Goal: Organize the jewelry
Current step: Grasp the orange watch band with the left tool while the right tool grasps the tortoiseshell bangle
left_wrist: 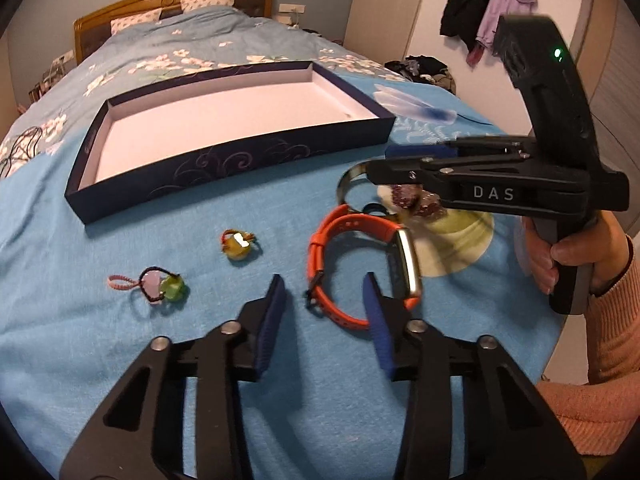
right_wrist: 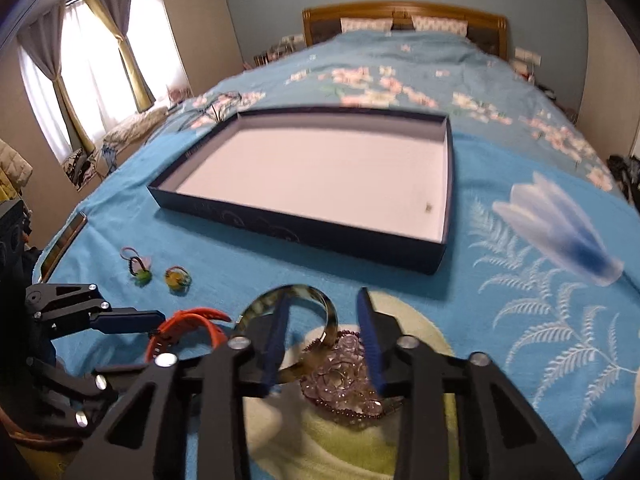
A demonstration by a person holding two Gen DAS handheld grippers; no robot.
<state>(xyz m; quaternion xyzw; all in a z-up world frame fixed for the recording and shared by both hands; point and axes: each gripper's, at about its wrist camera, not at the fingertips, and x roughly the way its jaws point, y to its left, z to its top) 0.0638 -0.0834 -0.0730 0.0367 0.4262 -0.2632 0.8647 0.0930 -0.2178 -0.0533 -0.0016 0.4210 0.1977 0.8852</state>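
**poster1:** Blue bedspread everywhere, and we've got the dark box sitting on it with its white floor bare. All the jewelry is on the near side of the box's front wall. Two small bead charms and lie apart from each other on the left, with open cloth around them.

**poster2:** Yeah, and on our side the orange watch lies just ahead of the left gripper. Jaws are part-way apart; the right pad overlaps the strap in view, but we can't tell if it's touching. Nothing clamped.

**poster1:** Right gripper hangs over the pile on the pale green patch: a shiny bangle and a clear bead bracelet. Jaws apart there too, left finger crossing the bangle's hoop, beads low between the fingers. Can't say we're gripping either.

**poster2:** Watch and bangle nearly touch, so it's tight there. Plenty of room right of the box.
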